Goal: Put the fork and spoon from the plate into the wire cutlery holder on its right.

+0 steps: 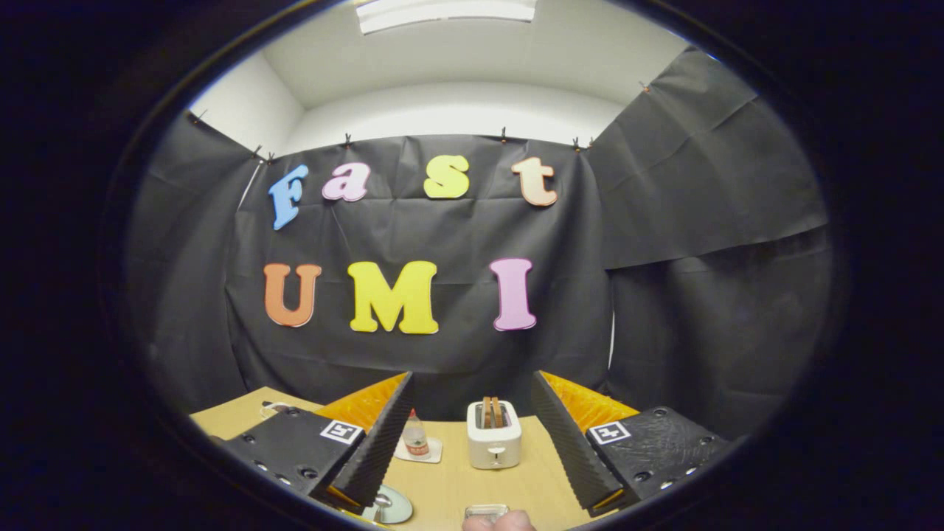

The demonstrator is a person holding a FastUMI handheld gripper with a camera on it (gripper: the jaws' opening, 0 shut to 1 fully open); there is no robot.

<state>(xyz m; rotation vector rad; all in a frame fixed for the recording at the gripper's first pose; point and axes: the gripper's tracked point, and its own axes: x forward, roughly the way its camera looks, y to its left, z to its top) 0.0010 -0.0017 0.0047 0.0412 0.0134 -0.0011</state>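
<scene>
gripper view: ribbed fingers spread wide, boxy toaster beyond, perhaps plate below.

No readable text apart from booth wall. Bottle between fingers: red label, too small to read. Each finger mount carries square black-and-white marker, coded pattern, no letters. Toaster: no marking legible.
</scene>
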